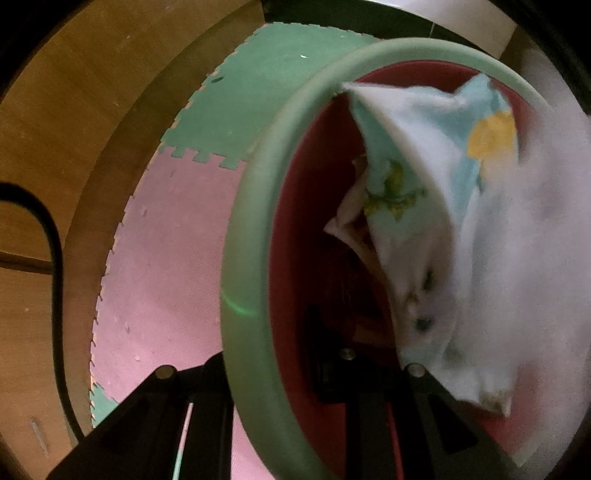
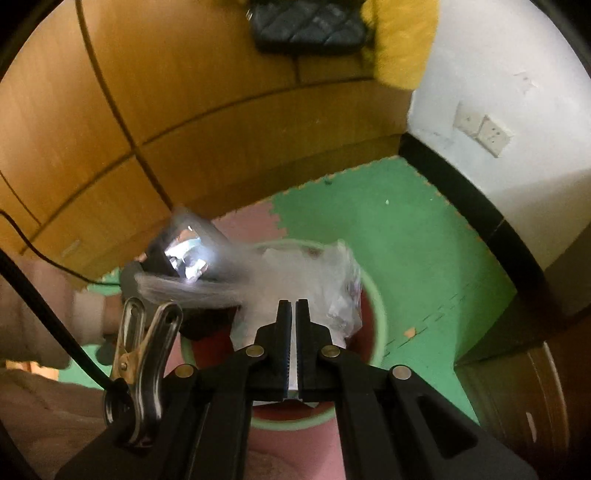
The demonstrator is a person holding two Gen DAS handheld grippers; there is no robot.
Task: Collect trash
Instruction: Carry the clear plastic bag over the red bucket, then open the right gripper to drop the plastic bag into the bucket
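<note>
A bin with a green rim (image 1: pixel 251 221) and a red inside stands on the foam mat. My left gripper (image 1: pixel 258 365) points straight down and is shut on that rim, one finger outside the bin and one inside. A blurred white and light-blue wrapper (image 1: pixel 461 221) with yellow print hangs over the bin's mouth from the right; crumpled paper lies deeper inside. In the right wrist view, my right gripper (image 2: pixel 293 304) is shut on this thin plastic wrapper (image 2: pixel 314 273), just above the bin (image 2: pixel 376 314). The left gripper's body (image 2: pixel 184 258) and a person's sleeve show at the left.
Green (image 2: pixel 406 229) and pink (image 1: pixel 166 258) foam tiles cover the floor. A wooden cabinet (image 2: pixel 184 129) stands close behind the bin, with a black cable (image 1: pixel 51 236) along it. A white wall with sockets (image 2: pixel 484 129) and a black skirting is at the right. A dark quilted bag (image 2: pixel 306 26) hangs above.
</note>
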